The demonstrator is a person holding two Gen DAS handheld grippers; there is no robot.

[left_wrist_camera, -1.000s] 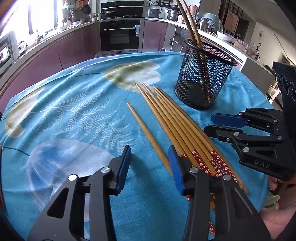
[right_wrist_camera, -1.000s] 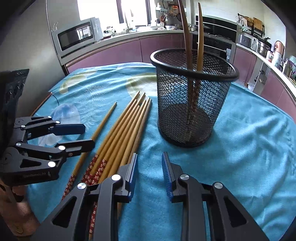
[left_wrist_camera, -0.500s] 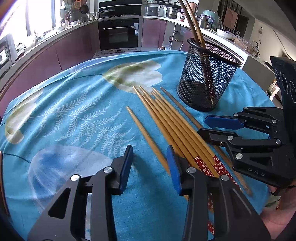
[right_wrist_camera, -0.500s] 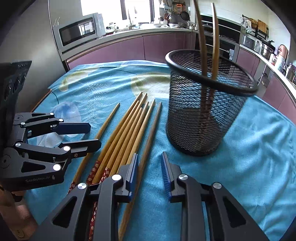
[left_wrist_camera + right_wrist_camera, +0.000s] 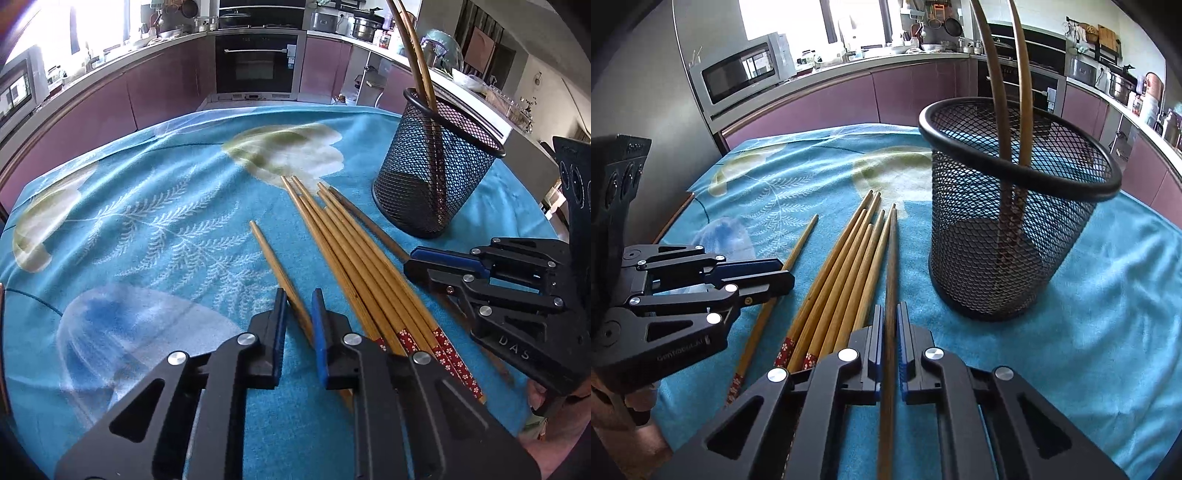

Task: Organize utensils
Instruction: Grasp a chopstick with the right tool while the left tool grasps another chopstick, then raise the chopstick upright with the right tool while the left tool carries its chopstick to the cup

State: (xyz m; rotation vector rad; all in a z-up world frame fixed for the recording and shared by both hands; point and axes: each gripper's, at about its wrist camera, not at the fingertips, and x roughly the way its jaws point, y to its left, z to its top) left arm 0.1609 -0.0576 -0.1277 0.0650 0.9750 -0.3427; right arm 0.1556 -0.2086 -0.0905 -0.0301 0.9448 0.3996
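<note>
- The right tool [image 5: 890, 332] is clamped on a darker chopstick [image 5: 891, 258], its blue pads pressing on the stick's two sides; the stick lies along the line of the fingers, at the right edge of the bundle.
- The left tool [image 5: 298, 314] is closing its jaws around a lone pale chopstick [image 5: 275, 264] that lies apart, to the left of the bundle; the stick runs between the blue pads, with a sliver of gap visible on the left side.
- Both tools point down toward the tabletop [image 5: 147, 229], which is covered by a blue cloth with leaf and flower prints.
- Between the two held sticks lies a bundle of bamboo chopsticks [image 5: 351, 258], side by side, their near ends patterned red with small white flowers.
- A black mesh cup [image 5: 1012, 236] stands upright just right of the bundle, with two chopsticks leaning inside it.
- Behind are purple kitchen cabinets [image 5: 827, 107], a microwave [image 5: 742, 74] and an oven [image 5: 258, 62].
</note>
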